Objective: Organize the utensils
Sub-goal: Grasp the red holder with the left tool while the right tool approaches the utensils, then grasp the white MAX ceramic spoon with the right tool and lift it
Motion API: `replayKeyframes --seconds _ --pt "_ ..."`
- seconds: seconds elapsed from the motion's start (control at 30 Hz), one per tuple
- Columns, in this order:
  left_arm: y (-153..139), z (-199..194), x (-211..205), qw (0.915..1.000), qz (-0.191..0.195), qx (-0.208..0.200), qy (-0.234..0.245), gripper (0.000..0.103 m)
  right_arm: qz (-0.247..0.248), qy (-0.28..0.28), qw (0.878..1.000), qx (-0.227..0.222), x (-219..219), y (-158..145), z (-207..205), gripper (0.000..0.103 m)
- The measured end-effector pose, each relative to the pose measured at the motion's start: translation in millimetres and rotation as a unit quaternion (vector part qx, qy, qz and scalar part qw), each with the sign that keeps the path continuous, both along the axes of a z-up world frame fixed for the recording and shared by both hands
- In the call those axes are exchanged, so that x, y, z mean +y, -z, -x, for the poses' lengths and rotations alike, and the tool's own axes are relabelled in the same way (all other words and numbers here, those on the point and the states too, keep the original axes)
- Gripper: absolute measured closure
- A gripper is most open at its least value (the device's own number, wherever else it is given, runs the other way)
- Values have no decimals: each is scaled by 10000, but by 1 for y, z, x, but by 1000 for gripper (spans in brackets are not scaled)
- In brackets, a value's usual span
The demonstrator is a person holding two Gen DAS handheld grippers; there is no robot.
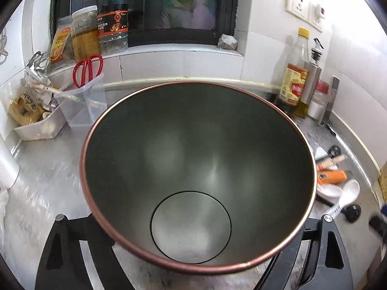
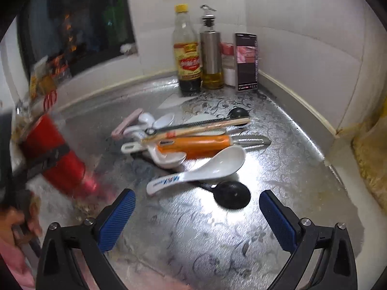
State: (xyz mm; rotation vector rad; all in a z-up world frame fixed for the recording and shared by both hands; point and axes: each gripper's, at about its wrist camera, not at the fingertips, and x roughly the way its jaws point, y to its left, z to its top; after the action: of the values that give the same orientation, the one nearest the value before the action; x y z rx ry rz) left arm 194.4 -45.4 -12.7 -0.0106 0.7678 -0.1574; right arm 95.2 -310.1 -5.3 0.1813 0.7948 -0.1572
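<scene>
My left gripper (image 1: 193, 241) is shut on a red cup (image 1: 198, 145) with a steel inside; its empty mouth fills the left wrist view. The right wrist view shows the same red cup (image 2: 55, 154) tilted at the left, with a black finger across it. Mid-counter lies a pile of utensils: a white ceramic spoon (image 2: 205, 169), a black spoon (image 2: 232, 194), an orange-handled peeler (image 2: 200, 145), chopsticks (image 2: 193, 130) and small white spoons (image 2: 154, 123). My right gripper (image 2: 197, 217) is open just short of the black spoon, with nothing between its blue pads (image 2: 116, 220).
A sauce bottle (image 2: 187, 55), a steel oil dispenser (image 2: 211, 58) and a phone (image 2: 246, 62) stand against the back wall. A clear holder with red scissors (image 1: 87, 70) and a white tray (image 1: 36, 130) sit at the left. A hand (image 2: 14, 220) shows at the lower left.
</scene>
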Motion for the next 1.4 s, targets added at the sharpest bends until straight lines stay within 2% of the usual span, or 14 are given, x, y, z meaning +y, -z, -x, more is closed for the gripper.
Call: replayKeyframes --seconds 0.2,0.37,0.43,0.6,0.67,0.73,0.77,0.83,0.97,1.1,1.3,1.37,1.4 --pt "0 34 -8 9997 -31 155 179 13 -760 54 9971 -39 -38 3 -11 0" --pt "-2 43 -11 9993 -119 272 231 13 -1310 -68 9913 114 -69 12 -22 0" --pt "-3 43 -12 9990 -143 364 236 13 -1334 -247 9906 191 -80 15 -27 10" --pt "-1 44 -16 9976 -360 539 233 13 -1584 -612 9845 436 -100 21 -42 22" --pt "-1 45 -18 9972 -397 574 251 13 -1703 -674 9820 459 -105 23 -47 32" --pt "-1 45 -19 9970 -411 603 245 13 -1902 -732 9777 503 -109 28 -52 49" --pt "-1 45 -19 9970 -409 618 229 13 -1984 -714 9760 544 -111 31 -55 51" --pt "-1 45 -19 9970 -406 627 203 13 -2155 -625 9727 591 -113 39 -58 63" --pt "-1 46 -18 9973 -393 611 147 13 -2398 -415 9681 598 -114 51 -57 66" --pt "-1 46 -17 9977 -338 586 98 13 -2798 -225 9580 582 -115 64 -55 76" --pt "-1 46 -16 9981 -239 562 37 13 -3035 98 9518 423 -117 66 -55 76" --pt "-1 46 -15 9982 -222 551 21 13 -2984 116 9534 421 -117 64 -56 77" --pt "-1 46 -15 9983 -215 543 15 13 -2929 110 9551 428 -116 63 -57 82"
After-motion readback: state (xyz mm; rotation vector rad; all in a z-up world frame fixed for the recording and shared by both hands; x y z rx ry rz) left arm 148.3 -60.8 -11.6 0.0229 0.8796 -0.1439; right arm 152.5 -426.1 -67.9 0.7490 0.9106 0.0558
